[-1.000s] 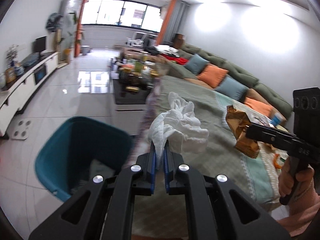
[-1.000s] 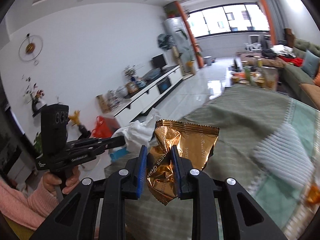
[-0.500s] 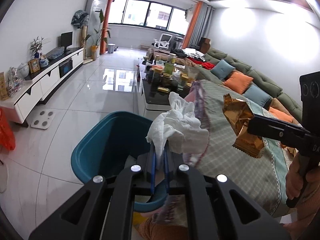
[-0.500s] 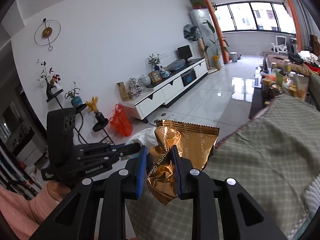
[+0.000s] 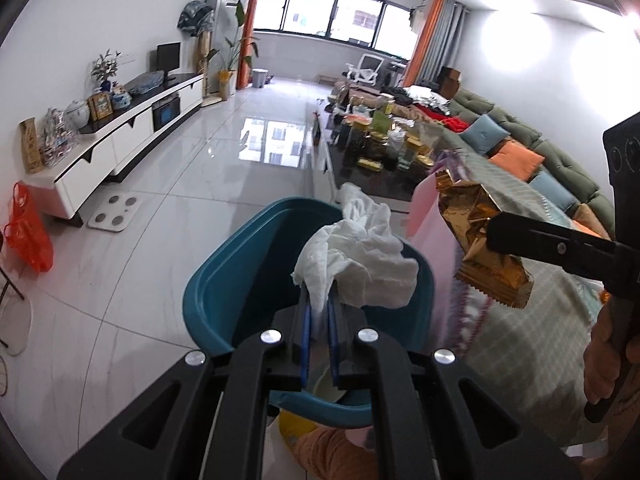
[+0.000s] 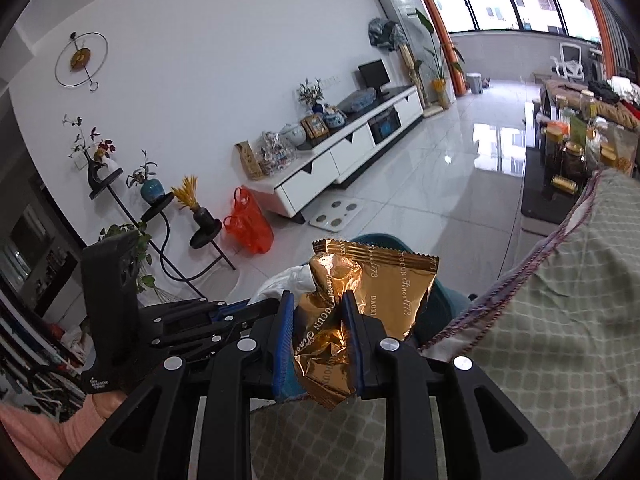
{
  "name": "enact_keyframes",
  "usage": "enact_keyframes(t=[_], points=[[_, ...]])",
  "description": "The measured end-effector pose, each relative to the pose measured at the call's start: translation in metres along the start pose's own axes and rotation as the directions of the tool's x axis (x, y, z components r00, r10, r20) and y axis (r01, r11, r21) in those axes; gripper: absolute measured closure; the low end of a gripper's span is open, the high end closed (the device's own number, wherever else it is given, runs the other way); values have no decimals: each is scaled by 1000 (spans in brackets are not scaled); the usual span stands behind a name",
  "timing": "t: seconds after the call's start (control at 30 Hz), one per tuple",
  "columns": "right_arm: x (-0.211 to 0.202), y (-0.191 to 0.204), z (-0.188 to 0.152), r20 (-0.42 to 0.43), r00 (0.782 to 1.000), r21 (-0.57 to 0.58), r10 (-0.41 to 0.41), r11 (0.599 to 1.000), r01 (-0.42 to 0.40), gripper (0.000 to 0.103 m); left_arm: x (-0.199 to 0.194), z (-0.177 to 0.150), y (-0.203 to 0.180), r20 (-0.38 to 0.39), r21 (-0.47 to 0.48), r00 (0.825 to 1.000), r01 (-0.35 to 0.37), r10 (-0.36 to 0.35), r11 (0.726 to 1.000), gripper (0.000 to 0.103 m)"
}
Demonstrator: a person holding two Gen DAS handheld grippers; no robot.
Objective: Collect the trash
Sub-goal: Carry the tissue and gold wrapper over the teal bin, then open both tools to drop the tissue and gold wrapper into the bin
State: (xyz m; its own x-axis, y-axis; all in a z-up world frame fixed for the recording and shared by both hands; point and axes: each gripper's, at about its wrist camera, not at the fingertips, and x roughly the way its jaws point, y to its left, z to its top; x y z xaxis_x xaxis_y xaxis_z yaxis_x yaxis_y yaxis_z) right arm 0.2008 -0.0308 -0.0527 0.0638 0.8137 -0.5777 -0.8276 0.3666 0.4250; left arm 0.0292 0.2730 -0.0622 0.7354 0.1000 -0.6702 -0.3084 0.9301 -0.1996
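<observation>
Both pieces of trash were in hand, and the step in progress was judged to be delivery to the bin (image 5: 240, 280).

The left gripper (image 5: 318, 322) was clenched on a crumpled white tissue (image 5: 356, 256). Its blue pads pinched the lower edge, and the bulk of the tissue stood above the fingertips. In the left wrist view the tissue sat over the open mouth of the teal bin, which stood on the tiled floor just beside the cloth-covered table (image 5: 520, 344).

The right gripper (image 6: 318, 332) was clamped on a gold foil wrapper (image 6: 384, 292), the jaws set part-way and crushing its middle. In the left wrist view the wrapper hung to the right of the bin, over the table's edge rather than the opening. From the right wrist view only a sliver of the bin showed behind the wrapper.

Judgement: the tissue appeared ready for release, requiring only that the left jaws part while over the opening. The wrapper would first need carrying further across until it cleared the tablecloth fringe and the bin's near rim.
</observation>
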Motion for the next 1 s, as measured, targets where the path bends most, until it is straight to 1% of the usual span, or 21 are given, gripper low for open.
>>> enact_keyframes(t=[0.13, 0.33, 0.43, 0.57, 0.63, 0.73, 0.9, 0.97, 1.0], points=[[15, -4, 3, -38, 999, 19, 1, 1000, 0, 78, 8, -3, 8, -23, -31, 1000, -17, 16, 999, 94], [37, -3, 6, -90, 996, 22, -17, 1000, 19, 76, 21, -5, 15, -50, -47, 998, -40, 37, 998, 94], [44, -4, 8, -102, 994, 35, -29, 999, 33, 74, 26, -7, 19, -63, -56, 997, -52, 49, 997, 91], [49, -9, 8, -112, 993, 58, -44, 997, 51, 71, 31, -7, 21, -72, -64, 996, -61, 56, 996, 80], [49, -12, 9, -113, 992, 72, -47, 996, 55, 62, 32, -8, 22, -74, -68, 995, -67, 62, 995, 73], [47, -14, 8, -105, 993, 83, -51, 995, 60, 59, 34, -7, 23, -75, -77, 995, -69, 63, 995, 71], [39, -17, 5, -92, 995, 90, -48, 994, 57, 59, 30, -8, 23, -57, -82, 997, -59, 54, 995, 70], [33, -17, 4, -80, 996, 90, -46, 995, 53, 59, 25, -8, 20, -39, -74, 998, -45, 42, 996, 68], [28, -16, 3, -73, 996, 87, -46, 995, 52, 59, 22, -8, 18, -28, -69, 999, -38, 36, 997, 64]])
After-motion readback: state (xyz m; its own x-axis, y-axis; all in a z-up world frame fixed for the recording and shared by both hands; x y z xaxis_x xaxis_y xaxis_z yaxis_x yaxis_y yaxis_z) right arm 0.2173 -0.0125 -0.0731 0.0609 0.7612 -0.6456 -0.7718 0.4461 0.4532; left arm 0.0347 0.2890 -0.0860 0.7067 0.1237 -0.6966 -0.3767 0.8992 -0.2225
